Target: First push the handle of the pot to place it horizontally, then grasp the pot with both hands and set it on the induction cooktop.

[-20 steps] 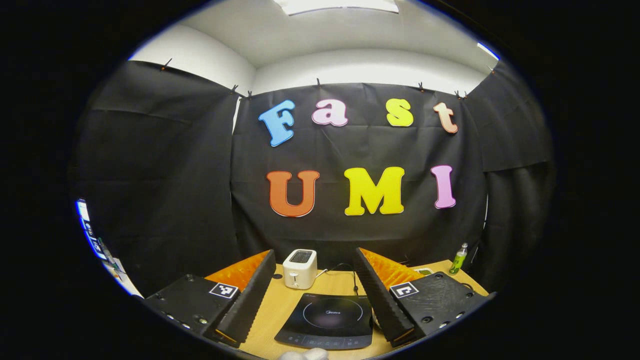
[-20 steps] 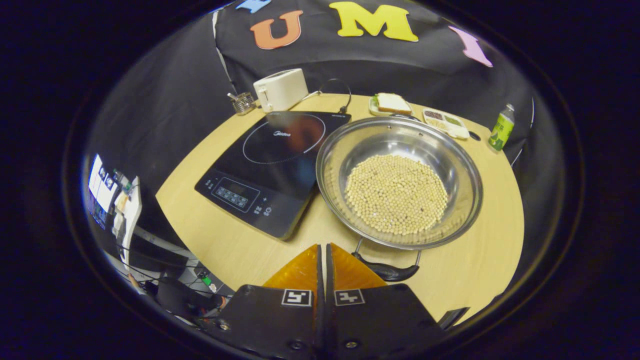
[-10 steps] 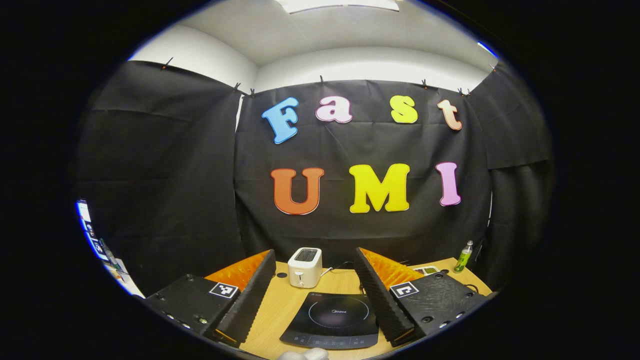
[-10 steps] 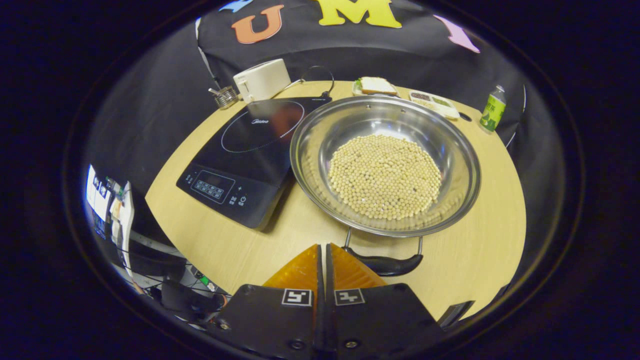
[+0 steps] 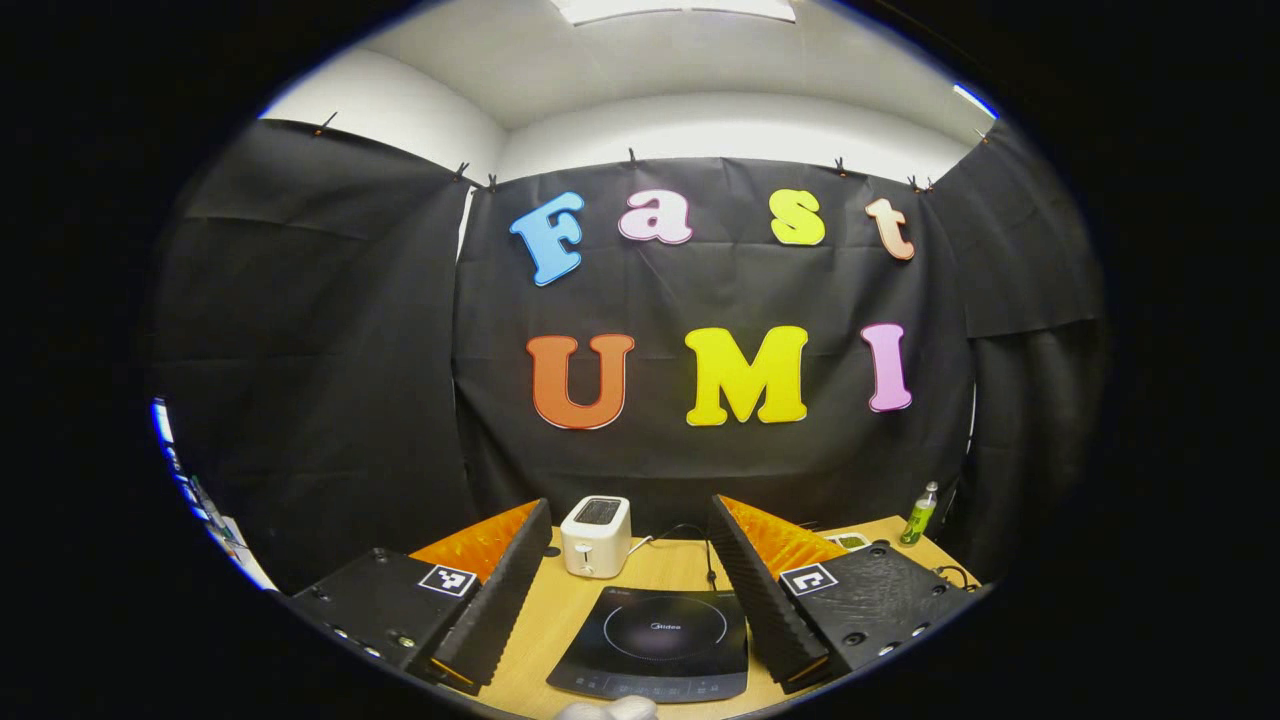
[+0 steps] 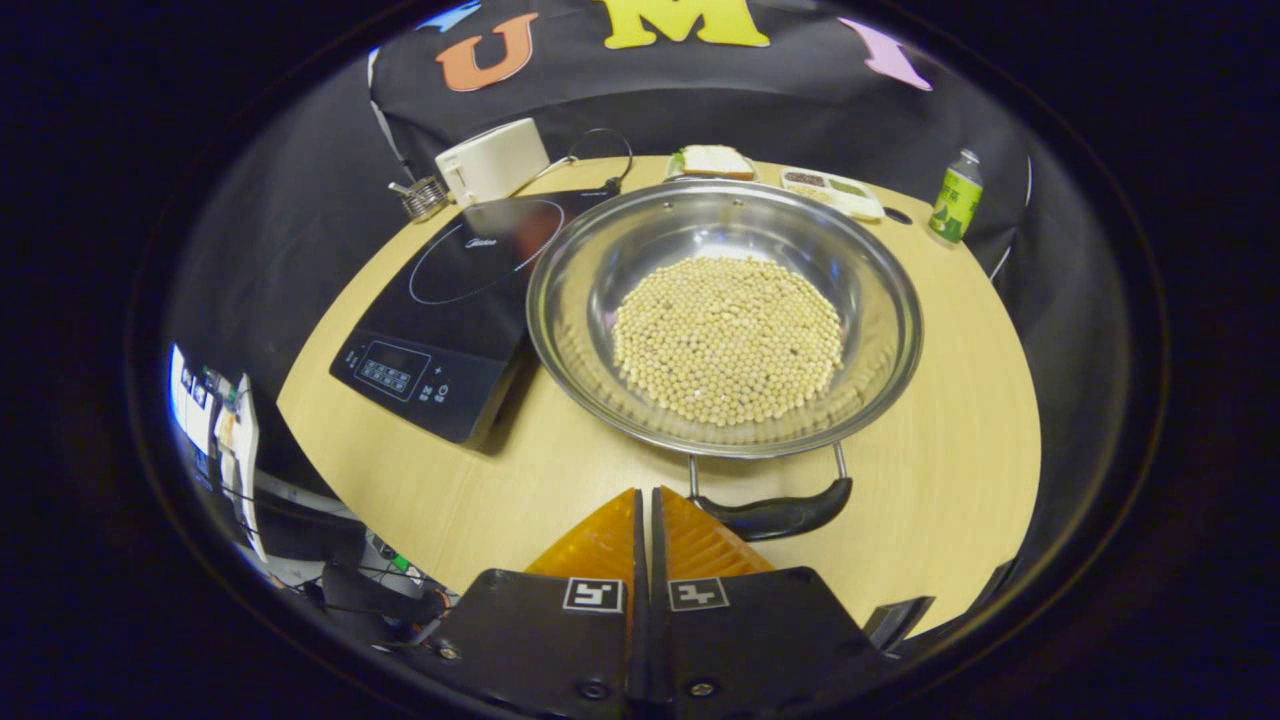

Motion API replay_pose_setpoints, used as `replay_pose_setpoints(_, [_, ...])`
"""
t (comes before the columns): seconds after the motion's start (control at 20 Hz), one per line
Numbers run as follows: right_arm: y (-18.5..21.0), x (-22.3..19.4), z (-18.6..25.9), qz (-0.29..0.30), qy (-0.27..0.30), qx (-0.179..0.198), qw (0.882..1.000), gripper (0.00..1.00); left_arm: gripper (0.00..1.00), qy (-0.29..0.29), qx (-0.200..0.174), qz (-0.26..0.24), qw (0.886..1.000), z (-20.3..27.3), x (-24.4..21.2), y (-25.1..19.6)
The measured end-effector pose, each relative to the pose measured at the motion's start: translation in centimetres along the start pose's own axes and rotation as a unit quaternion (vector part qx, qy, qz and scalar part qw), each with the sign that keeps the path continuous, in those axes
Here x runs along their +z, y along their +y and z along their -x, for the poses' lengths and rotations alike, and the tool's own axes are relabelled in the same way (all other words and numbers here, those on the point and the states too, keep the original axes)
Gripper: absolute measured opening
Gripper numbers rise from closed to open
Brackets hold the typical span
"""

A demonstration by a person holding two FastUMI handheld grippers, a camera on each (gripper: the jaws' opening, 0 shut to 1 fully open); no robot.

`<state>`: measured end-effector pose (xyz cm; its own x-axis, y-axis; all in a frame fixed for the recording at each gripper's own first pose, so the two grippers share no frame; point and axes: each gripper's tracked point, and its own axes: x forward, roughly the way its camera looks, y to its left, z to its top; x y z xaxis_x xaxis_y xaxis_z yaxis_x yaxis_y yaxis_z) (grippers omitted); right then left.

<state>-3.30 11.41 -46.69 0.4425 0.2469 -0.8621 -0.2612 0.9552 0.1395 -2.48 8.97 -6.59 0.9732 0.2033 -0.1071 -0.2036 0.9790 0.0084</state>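
Our two handheld tongs

We carry left tongs (image 5: 625, 590) and right tongs (image 6: 645, 520) on black screwed housings, each finger base bearing a square black-and-white marker; inner finger faces are ribbed.

pot (image 6: 723, 315) of beans, closed claw (image 6: 646, 497) near handle (image 6: 768, 514)

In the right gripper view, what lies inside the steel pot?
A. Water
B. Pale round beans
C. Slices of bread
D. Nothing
B: the pot holds a layer of pale round beans that covers its bottom, and it stands on the table beside the induction cooktop.
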Motion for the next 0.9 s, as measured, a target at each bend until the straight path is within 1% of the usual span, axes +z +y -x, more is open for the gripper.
replay_pose_setpoints(0.05, [-0.6, 0.0, 0.1, -0.003, 0.001, -0.004, 1.0, 0.0, 0.94, 0.0, -0.003, 0.001, 1.0, -0.1, -0.1, -0.2])
replay_pose_setpoints(0.1, [-1.0, -0.1, 0.1, -0.004, 0.001, -0.007, 1.0, 0.04, 0.94, 0.001, -0.003, 0.002, 1.0, -0.2, 0.0, -0.3])
replay_pose_setpoints(0.3, [-3.3, -0.1, 0.4, -0.014, 0.002, -0.023, 1.0, 0.04, 0.94, 0.002, -0.012, 0.004, 1.0, -0.7, -0.3, -1.2])
replay_pose_setpoints(0.35, [-3.8, 0.0, 0.5, -0.016, 0.002, -0.026, 1.0, 0.0, 0.94, 0.001, -0.014, 0.004, 1.0, -0.8, -0.1, -1.3])
replay_pose_setpoints(0.4, [-4.5, 0.0, 0.4, -0.017, 0.002, -0.031, 0.999, 0.04, 0.94, 0.001, -0.016, 0.004, 1.0, -0.9, -0.2, -1.5])
replay_pose_setpoints(0.45, [-5.2, 0.1, 0.5, -0.018, 0.002, -0.035, 0.999, 0.04, 0.94, 0.002, -0.017, 0.004, 1.0, -1.1, -0.3, -1.8])
replay_pose_setpoints(0.5, [-5.7, 0.1, 0.6, -0.019, 0.003, -0.04, 0.999, 0.0, 0.94, 0.003, -0.019, 0.004, 1.0, -1.2, -0.3, -2.1])
replay_pose_setpoints(0.55, [-6.5, 0.2, 0.6, -0.02, 0.003, -0.045, 0.999, 0.04, 0.94, 0.003, -0.02, 0.005, 1.0, -1.3, -0.3, -2.4])
replay_pose_setpoints(0.6, [-7.1, 0.3, 0.7, -0.022, 0.001, -0.049, 0.999, 0.0, 0.94, 0.004, -0.021, 0.005, 1.0, -1.5, -0.4, -2.5])
replay_pose_setpoints(0.65, [-7.6, 0.5, 0.7, -0.024, 0.002, -0.052, 0.998, 0.03, 0.94, 0.004, -0.022, 0.004, 1.0, -1.5, -0.3, -2.7])
replay_pose_setpoints(0.7, [-8.1, 0.5, 0.7, -0.026, 0.002, -0.055, 0.998, 0.0, 0.94, 0.005, -0.022, 0.004, 1.0, -1.7, -0.4, -2.9])
replay_pose_setpoints(0.75, [-8.7, 0.7, 0.7, -0.027, 0.002, -0.058, 0.998, 0.04, 0.94, 0.006, -0.022, 0.003, 1.0, -1.8, -0.4, -3.0])
replay_pose_setpoints(0.9, [-10.1, 1.1, 0.7, -0.026, 0.003, -0.066, 0.997, 0.04, 0.94, 0.01, -0.023, 0.003, 1.0, -2.2, -0.6, -3.6])
